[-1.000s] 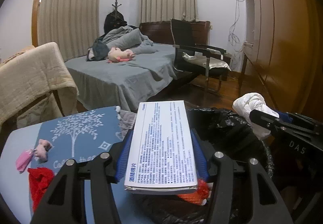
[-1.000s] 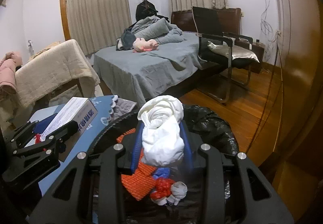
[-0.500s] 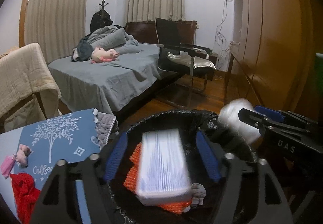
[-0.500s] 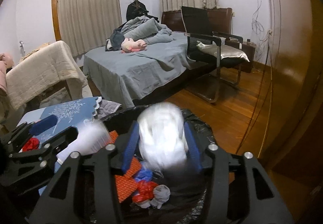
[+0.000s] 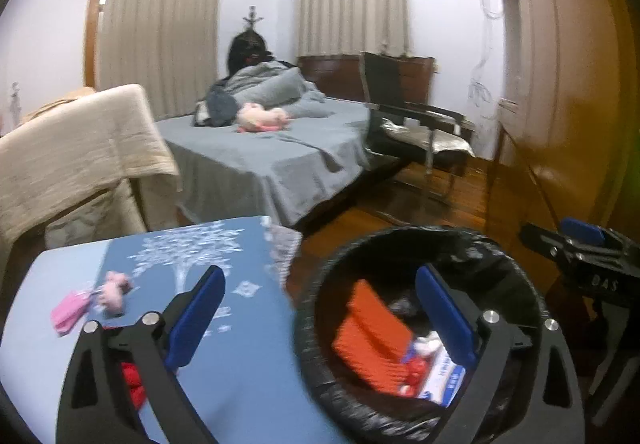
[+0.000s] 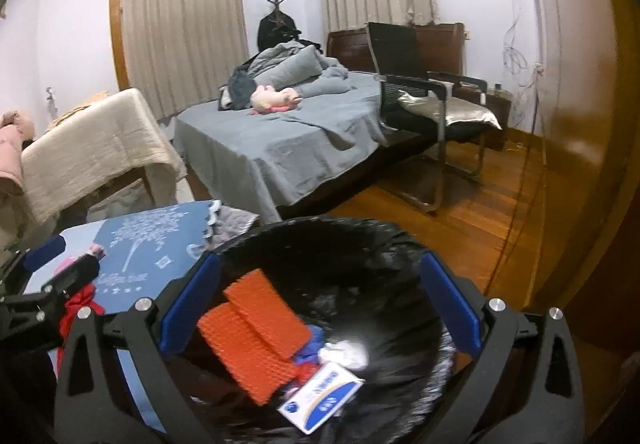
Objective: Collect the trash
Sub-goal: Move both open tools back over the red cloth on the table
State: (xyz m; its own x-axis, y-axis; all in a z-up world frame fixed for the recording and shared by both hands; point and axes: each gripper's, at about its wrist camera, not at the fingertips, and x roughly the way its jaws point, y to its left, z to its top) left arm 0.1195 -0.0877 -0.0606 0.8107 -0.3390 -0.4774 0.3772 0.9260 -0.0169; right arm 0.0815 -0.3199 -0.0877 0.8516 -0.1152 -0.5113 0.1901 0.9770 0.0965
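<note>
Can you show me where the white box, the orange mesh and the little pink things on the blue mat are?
white box (image 6: 320, 400), right wrist view, on its printed top face.
orange mesh (image 6: 256, 328), right wrist view, middle of the netting.
pink things (image 5: 68, 310), left wrist view, on the flat pink piece.

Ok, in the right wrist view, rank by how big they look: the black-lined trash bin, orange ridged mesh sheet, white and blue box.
1. Black-lined trash bin
2. Orange ridged mesh sheet
3. White and blue box, nearest the camera yet smallest
</note>
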